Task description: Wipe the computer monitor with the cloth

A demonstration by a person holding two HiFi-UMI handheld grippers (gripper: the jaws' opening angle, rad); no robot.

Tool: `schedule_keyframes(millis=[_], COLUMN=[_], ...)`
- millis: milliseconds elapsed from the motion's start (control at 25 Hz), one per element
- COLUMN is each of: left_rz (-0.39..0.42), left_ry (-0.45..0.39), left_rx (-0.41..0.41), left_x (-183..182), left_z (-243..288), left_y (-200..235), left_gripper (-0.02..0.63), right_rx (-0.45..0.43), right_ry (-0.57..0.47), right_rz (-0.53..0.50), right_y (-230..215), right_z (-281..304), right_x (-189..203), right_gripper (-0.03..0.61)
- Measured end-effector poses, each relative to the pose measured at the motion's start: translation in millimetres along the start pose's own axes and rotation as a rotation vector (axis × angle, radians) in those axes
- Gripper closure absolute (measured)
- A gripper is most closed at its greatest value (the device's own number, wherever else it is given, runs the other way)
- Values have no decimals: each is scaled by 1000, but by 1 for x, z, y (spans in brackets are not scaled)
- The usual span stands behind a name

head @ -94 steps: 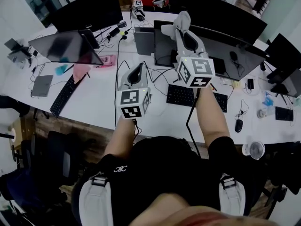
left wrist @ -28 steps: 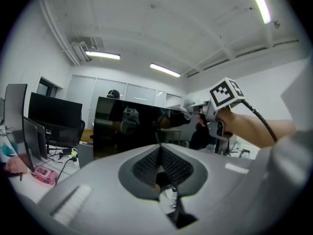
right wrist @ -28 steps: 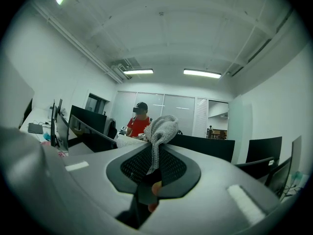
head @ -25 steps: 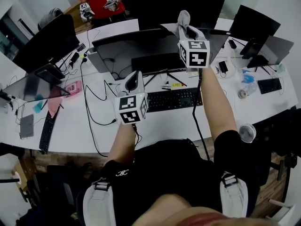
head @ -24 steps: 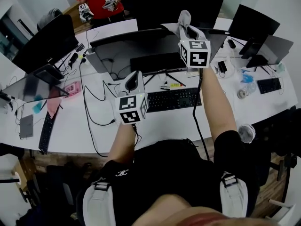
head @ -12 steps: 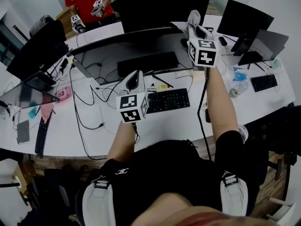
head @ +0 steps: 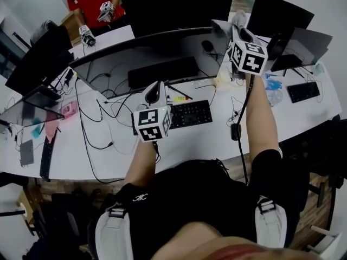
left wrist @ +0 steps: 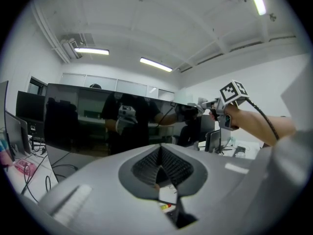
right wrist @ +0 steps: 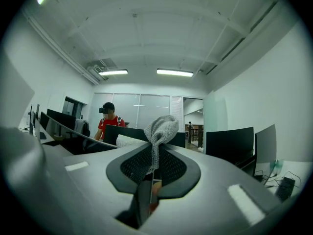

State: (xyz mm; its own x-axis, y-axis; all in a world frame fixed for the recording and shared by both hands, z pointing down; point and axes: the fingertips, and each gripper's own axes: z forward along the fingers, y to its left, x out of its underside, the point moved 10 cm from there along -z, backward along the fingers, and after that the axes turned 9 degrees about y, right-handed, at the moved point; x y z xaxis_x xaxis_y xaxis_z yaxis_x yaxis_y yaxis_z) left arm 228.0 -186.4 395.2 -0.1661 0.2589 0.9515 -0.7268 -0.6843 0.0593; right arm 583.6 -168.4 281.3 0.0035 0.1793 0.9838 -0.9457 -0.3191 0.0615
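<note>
Grey knitted cloth sits pinched between the closed jaws of the right gripper, a loose bunch of it standing up past the tips, as the right gripper view shows plainly. Compared with a second ago, this gripper has travelled along the upper edge of the wide, curved, dark-screened monitor and is now at its top right corner. Nearly four seconds back it was nearer the middle of that edge. So one sweep along the top looks finished, or close to it. Whether the cloth actually touches the glass at this corner cannot be told from any view.

The left gripper has hardly shifted. It hangs over the white desk, above the black keyboard, its jaws together on nothing, facing the screen.

Most of the screen below the top edge probably remains unwiped, so a return pass lower down seems the sensible next stroke.
</note>
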Motion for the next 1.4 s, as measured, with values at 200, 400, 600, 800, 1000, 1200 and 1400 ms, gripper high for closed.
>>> schedule_keyframes(millis=[200,400,600,800,1000,1200,1400], left_rz=[3,7,9,8,3,-2,-6], left_ry=[17,23,42,62,76,90,114], left_rx=[-13,-20,-24,-30,-35,-43,-48], left_x=[3,2,6,13,16,22,30], left_z=[2,5,8,9,9,10,11], left_y=[-5,-9,-10,-10,-6,-4,-3], left_gripper=[560,560,560,560,558,560,558], right_rx=[1,-29,-51,-69,-82,-88,-101], right_ry=[43,82,111,157,211,277,338], right_rz=[50,49,50,49,31,-10,-52], right_y=[-17,-13,-14,-12,-8,-5,-1], right_z=[5,11,16,21,26,32,38], right_x=[19,40,57,79,101,128,154], right_gripper=[549,549,548,548,548,549,549])
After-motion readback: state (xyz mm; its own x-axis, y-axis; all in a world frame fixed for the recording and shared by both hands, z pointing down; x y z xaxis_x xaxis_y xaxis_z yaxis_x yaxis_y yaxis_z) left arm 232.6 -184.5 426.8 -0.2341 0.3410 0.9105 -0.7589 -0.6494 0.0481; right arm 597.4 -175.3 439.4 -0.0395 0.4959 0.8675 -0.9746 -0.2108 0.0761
